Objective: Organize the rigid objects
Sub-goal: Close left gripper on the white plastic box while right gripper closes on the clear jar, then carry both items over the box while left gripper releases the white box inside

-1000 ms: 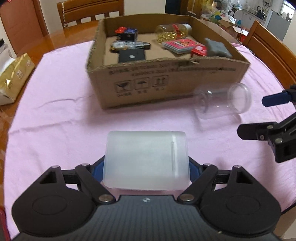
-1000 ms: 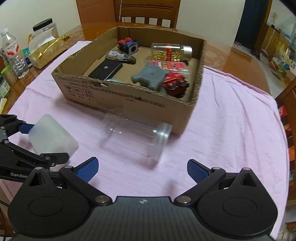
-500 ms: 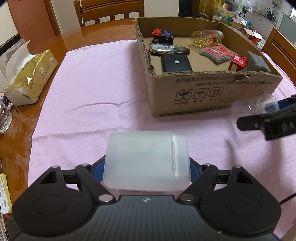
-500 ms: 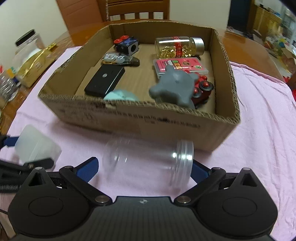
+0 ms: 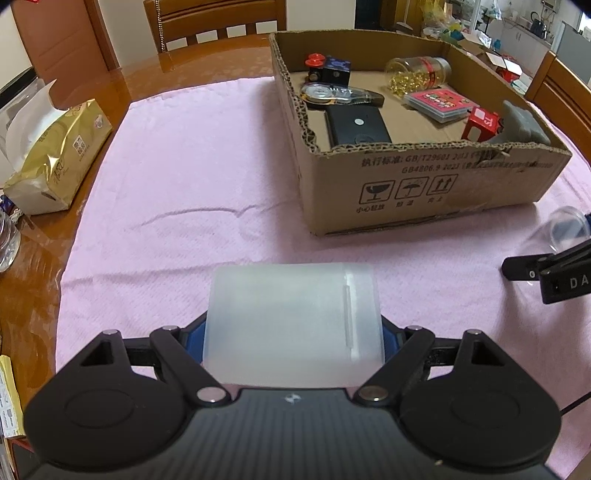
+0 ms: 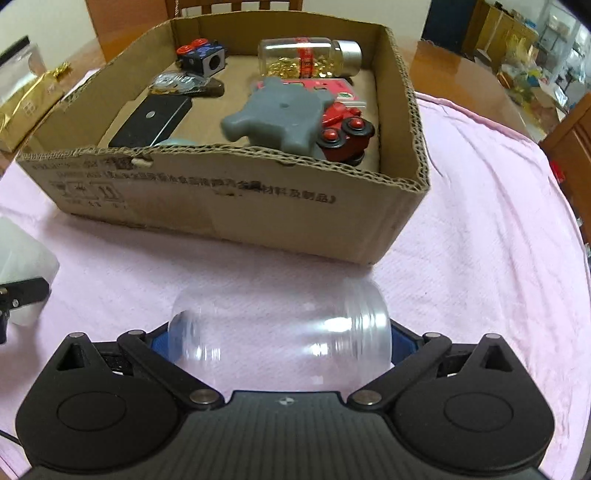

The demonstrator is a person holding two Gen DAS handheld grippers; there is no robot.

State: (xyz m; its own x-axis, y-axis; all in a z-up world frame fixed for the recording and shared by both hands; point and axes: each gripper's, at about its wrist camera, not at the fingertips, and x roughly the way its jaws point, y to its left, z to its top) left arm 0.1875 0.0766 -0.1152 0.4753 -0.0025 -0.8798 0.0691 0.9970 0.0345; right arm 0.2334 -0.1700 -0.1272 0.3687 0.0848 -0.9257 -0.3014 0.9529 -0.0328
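Since a second ago, the right gripper (image 6: 280,343) has dropped over the clear jar (image 6: 280,332), which now lies between its spread jaws; whether the pads press it, I cannot tell. Left gripper (image 5: 293,339) pinches the frosted box (image 5: 293,321). At 1 o'clock on the pink cloth (image 5: 192,177) sits the cardboard box (image 5: 424,184); wooden chairs (image 5: 214,22) ring the table.
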